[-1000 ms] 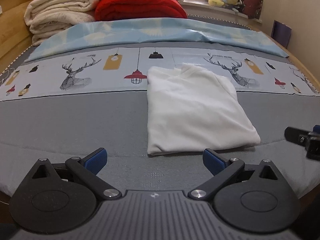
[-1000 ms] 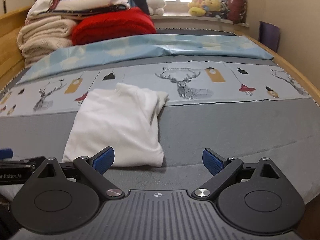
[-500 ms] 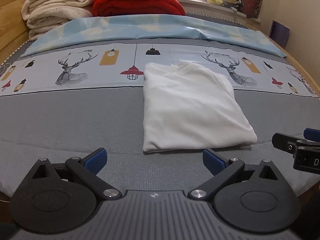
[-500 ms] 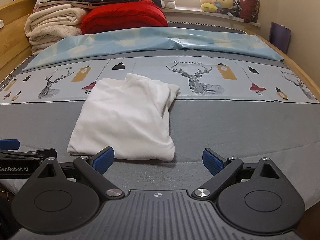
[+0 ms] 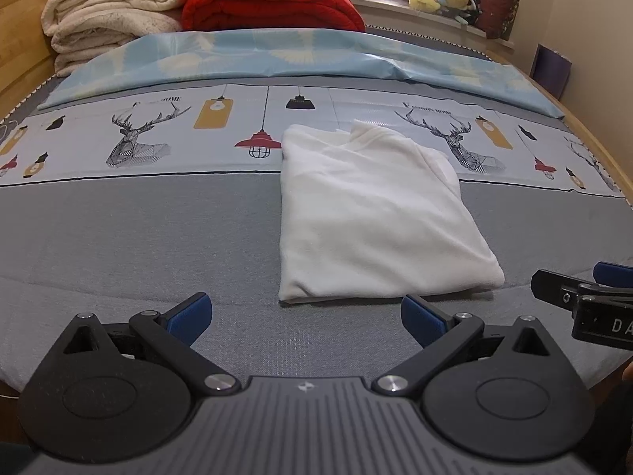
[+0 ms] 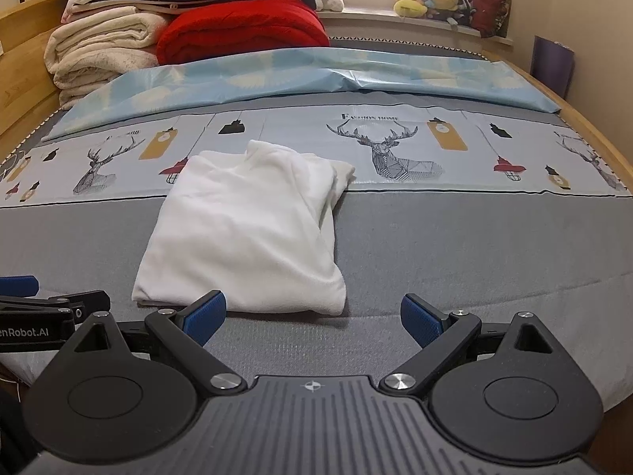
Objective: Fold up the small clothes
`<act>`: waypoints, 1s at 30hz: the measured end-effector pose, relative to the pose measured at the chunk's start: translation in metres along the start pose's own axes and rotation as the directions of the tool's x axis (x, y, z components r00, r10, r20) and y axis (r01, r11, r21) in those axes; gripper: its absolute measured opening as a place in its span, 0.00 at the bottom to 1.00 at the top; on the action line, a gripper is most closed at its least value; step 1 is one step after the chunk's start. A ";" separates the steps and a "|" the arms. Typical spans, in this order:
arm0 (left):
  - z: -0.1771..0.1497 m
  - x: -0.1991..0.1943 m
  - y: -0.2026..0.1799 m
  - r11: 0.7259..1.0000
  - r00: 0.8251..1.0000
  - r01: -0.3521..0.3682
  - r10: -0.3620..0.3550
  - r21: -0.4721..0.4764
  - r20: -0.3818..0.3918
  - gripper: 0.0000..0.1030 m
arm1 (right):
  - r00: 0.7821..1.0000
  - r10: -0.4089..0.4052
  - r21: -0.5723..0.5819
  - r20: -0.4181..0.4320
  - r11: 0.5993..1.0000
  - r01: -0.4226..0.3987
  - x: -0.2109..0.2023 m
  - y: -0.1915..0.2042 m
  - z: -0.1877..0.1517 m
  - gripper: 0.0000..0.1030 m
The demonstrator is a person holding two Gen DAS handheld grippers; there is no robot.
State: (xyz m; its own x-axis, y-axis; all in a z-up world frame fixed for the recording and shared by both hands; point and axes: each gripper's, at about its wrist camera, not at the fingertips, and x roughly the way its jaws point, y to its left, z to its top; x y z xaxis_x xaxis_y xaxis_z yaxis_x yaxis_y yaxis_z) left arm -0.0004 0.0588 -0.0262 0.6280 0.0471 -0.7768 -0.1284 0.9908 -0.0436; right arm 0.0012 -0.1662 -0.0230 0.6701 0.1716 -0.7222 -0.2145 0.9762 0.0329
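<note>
My left gripper (image 5: 304, 318) jaws spread apart, holding nothing, just short of the near edge of the folded white garment (image 5: 372, 213). My right gripper (image 6: 312, 318) likewise apart and holding nothing, its left fingertip (image 6: 205, 314) overlapping the garment's near hem. Garment lies flat on grey bedspread (image 6: 455, 245), centre; red quilt (image 5: 269, 8) far behind
</note>
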 end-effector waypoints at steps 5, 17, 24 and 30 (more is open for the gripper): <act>0.000 0.000 0.000 1.000 1.000 0.000 0.000 0.000 -0.001 0.99 | 1.000 -0.001 0.002 -0.004 1.000 0.001 0.001 0.001 0.000 0.92; 0.000 0.000 0.000 1.000 1.000 0.002 -0.002 -0.004 -0.002 0.99 | 1.000 -0.003 0.001 -0.017 1.000 0.003 0.004 0.003 -0.001 0.92; 0.000 0.000 -0.001 1.000 1.000 0.003 -0.003 -0.004 -0.003 0.99 | 1.000 -0.005 -0.001 -0.024 1.000 0.005 0.006 0.004 -0.001 0.92; -0.002 0.001 -0.001 1.000 1.000 0.005 -0.005 -0.006 -0.005 0.99 | 1.000 -0.004 -0.003 -0.027 1.000 0.004 0.007 0.005 -0.002 0.92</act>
State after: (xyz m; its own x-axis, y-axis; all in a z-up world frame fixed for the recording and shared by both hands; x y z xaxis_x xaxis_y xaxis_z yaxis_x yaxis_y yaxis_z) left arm -0.0013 0.0574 -0.0277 0.6250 0.0419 -0.7795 -0.1302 0.9902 -0.0512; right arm 0.0036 -0.1605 -0.0291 0.6515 0.1638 -0.7408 -0.2141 0.9764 0.0276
